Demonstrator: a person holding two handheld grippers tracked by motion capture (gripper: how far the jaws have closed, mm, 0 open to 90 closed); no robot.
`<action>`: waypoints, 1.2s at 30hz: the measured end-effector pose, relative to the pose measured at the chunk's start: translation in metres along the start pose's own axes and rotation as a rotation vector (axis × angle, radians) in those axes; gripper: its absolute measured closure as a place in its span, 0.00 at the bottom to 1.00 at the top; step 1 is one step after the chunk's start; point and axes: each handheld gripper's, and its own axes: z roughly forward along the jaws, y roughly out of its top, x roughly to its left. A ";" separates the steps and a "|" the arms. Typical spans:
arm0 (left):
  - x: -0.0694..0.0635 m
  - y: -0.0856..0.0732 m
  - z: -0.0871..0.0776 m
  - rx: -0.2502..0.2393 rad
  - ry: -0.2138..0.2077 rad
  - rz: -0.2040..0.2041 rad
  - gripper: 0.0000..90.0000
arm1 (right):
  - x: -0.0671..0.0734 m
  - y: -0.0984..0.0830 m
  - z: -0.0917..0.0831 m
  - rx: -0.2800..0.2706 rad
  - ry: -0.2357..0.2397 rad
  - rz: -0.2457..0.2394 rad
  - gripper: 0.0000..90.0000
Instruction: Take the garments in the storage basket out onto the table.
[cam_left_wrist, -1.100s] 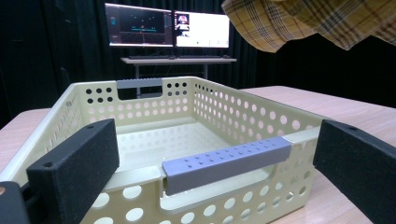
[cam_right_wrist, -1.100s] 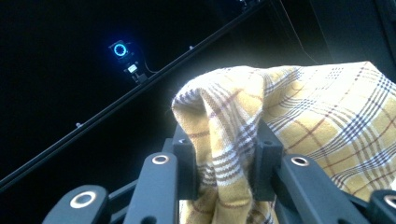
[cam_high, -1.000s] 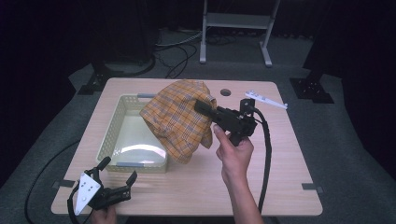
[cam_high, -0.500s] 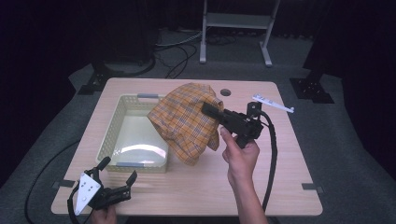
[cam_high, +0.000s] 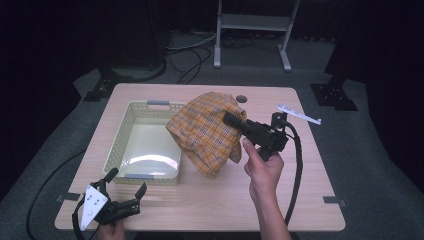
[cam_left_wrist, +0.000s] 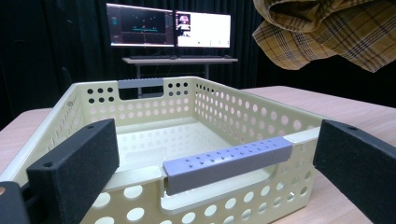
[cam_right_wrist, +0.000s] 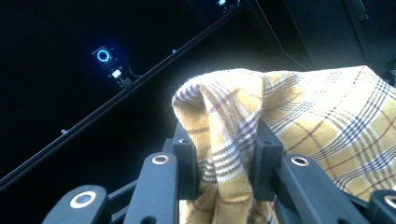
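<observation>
the left gripper (cam_high: 122, 200) rests at the desk's (cam_high: 310, 200) near edge, jaws wide apart and empty, facing the basket (cam_high: 122, 131) just beyond it. farther in, the right gripper (cam_high: 231, 119) pinches a fold of the plaid cloth (cam_high: 207, 132), holding it off the desk beside the basket. this looks like mid-carry; next it likely needs swinging over the basket and letting go. no readable writing anywhere

The right claw (cam_high: 231, 119) carries the plaid cloth (cam_high: 207, 132) farther right, away from the basket (cam_high: 131, 114). The cloth now hangs beyond the basket's right wall over the bench (cam_high: 200, 200), uncovering more of the basket floor.
</observation>
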 end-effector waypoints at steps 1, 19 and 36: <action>0.000 0.000 0.000 0.000 0.000 0.000 0.00 | -0.001 0.000 -0.001 -0.002 -0.003 -0.002 0.77; 0.000 0.000 0.000 0.000 0.000 -0.001 0.00 | -0.017 -0.007 -0.014 -0.011 -0.033 0.019 0.77; 0.000 0.000 0.000 0.000 0.001 -0.001 0.00 | -0.039 -0.021 -0.023 -0.008 -0.086 0.055 0.77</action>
